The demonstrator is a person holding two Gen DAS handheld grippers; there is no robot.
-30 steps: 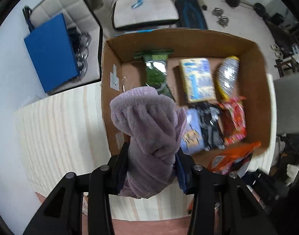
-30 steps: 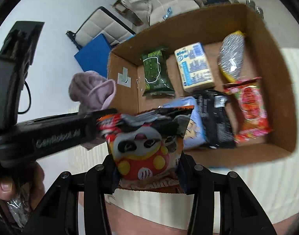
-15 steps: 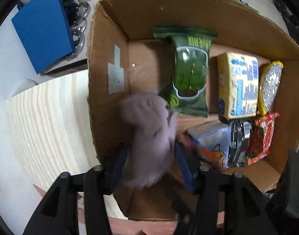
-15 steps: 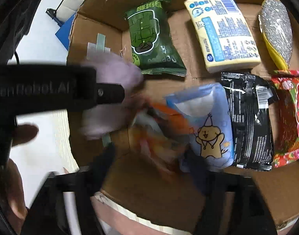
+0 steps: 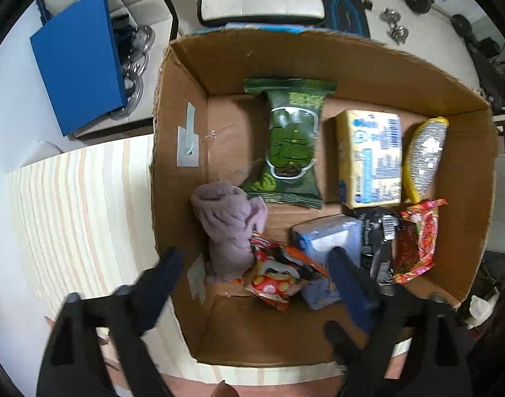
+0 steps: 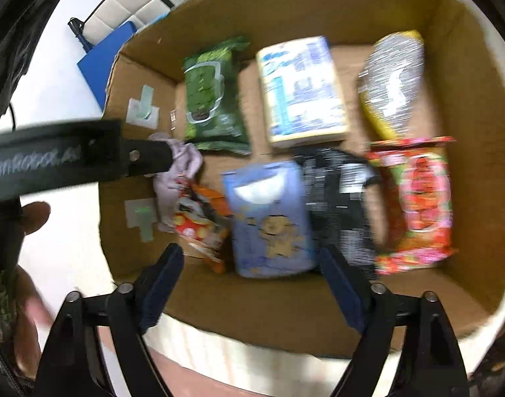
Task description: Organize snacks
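The orange panda snack bag [image 5: 279, 278] lies in the cardboard box [image 5: 335, 63], against the mauve cloth bundle [image 5: 229, 228] by the box's left wall and touching the blue pouch [image 5: 325, 244]. I see my left gripper [image 5: 252, 281] and right gripper [image 6: 249, 271] both spread, gripping nothing. I'd lift them straight up, clear of the box's near wall.
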